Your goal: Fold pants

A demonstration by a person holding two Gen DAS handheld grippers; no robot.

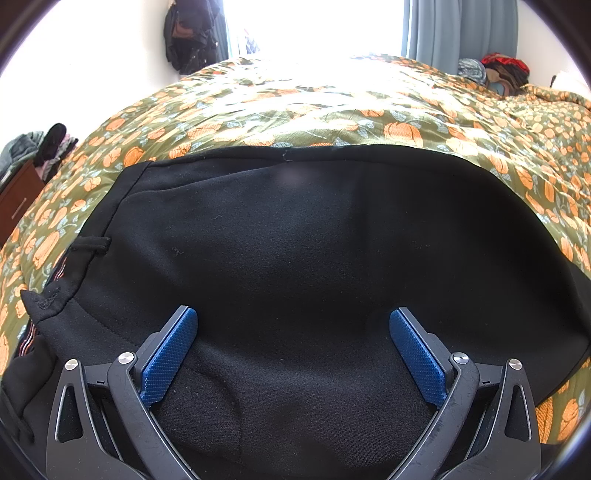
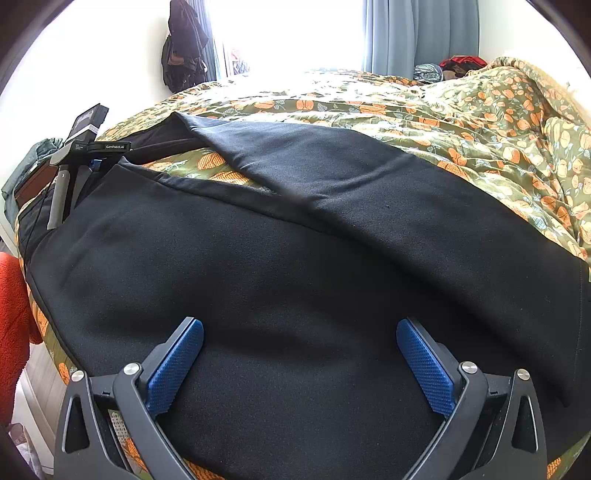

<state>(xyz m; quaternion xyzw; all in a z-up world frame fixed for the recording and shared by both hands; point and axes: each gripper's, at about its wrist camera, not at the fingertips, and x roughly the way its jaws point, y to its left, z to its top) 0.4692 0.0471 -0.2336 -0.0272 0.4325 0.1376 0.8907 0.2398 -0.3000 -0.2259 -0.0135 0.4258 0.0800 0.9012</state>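
Black pants [image 1: 295,236] lie spread on a bed with a green and orange floral cover [image 1: 332,107]. In the left wrist view the waistband end with a belt loop [image 1: 92,245] is at the left, and my left gripper [image 1: 293,317] hovers open just over the cloth, blue pads wide apart. In the right wrist view the black pants [image 2: 258,280] show two legs splitting in a V, with bedcover between them. My right gripper [image 2: 300,328] is open low over the near leg. The left gripper [image 2: 77,162] appears at the far left over the waist.
The bed's floral cover [image 2: 498,122] is rumpled at the right. Dark clothes hang on the wall [image 2: 184,48] beside a bright window with blue curtains [image 2: 421,33]. A red fleecy cloth [image 2: 13,321] is at the left edge. A wooden cabinet [image 1: 18,199] with piled clothes stands left.
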